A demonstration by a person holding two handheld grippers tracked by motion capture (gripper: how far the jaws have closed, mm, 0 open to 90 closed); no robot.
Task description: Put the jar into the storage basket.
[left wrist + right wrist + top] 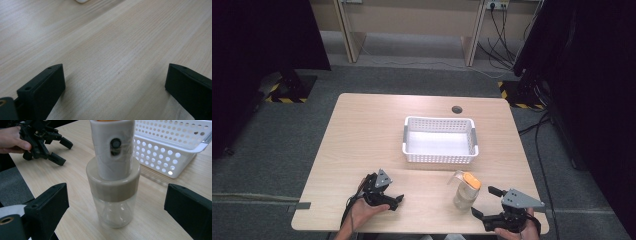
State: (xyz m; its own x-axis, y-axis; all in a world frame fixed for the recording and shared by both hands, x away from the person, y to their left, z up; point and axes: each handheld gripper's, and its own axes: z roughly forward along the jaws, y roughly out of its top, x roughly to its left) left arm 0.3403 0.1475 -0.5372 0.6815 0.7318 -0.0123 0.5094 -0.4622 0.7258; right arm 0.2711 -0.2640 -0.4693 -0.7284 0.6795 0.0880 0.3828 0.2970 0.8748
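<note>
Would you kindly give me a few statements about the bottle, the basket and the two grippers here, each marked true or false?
1. The clear plastic bottle with the beige collar and orange top stands upright on the light wooden table. True.
2. The bottle sits inside the white perforated plastic basket. False: it stands on the table, on the near side of the basket.
3. The right gripper is shut on the bottle. False: its jaws are spread wide, apart from the bottle.
4. The left gripper is open over bare wood. True.
5. The basket holds nothing. True.
</note>
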